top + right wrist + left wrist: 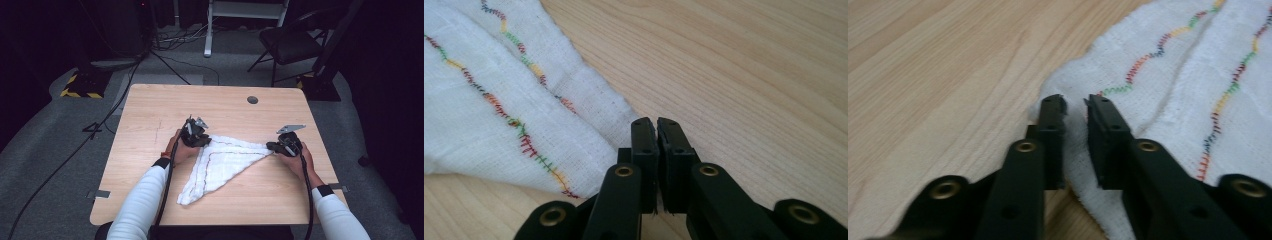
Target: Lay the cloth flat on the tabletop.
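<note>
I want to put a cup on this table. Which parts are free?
Free: the far strip of table near the round hole, and the left side beside the left arm. Crowded: the middle, where the white cloth lies between both hands.

Overhead and close tong-mounted views share the cloth.

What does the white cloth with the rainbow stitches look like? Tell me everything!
The white woven cloth with wavy rainbow stitching lies flat on the light wooden table, folded into a triangle. Its fabric looks soft and thin, in two layers. One corner points toward the person. The left gripper has its jaws at the left corner, cloth between them. The right gripper is shut at the right corner's tip.
</note>
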{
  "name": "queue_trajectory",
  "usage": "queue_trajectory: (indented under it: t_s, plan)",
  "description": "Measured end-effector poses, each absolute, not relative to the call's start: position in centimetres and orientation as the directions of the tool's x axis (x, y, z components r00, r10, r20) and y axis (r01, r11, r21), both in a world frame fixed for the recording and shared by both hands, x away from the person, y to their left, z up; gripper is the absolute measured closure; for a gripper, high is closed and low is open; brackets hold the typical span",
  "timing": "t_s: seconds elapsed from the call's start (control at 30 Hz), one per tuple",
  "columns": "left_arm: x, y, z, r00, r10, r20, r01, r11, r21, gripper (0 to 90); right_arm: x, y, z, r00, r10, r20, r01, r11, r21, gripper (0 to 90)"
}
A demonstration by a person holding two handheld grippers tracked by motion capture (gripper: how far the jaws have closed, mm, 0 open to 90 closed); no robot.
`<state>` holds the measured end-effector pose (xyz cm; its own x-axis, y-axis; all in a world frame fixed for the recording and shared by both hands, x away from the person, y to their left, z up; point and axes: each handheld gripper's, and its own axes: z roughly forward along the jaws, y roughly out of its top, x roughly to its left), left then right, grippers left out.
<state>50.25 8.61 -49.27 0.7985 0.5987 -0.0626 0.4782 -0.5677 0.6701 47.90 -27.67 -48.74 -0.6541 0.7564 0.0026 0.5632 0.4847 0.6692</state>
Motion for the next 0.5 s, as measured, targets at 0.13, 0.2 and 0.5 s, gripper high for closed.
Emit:
queue_trajectory:
  t_s: [0.13,0.2,0.5]
  plan:
    - [50.2,8.6,-49.1,0.807,0.590,-0.034,0.457,-0.586,0.670,85.7,47.8,-27.7,-48.2,-0.647,0.761,-0.037,0.528,0.484,0.698,88.0]
    - [50.3,8.7,-48.9,0.807,0.589,-0.035,0.451,-0.577,0.681,86.0,47.7,-27.8,-47.7,-0.644,0.763,-0.059,0.504,0.481,0.718,88.1]
    - [50.0,9.6,-45.5,0.802,0.597,0.000,0.388,-0.522,0.759,86.6,47.4,-27.9,-44.6,-0.628,0.772,-0.092,0.420,0.436,0.796,88.3]
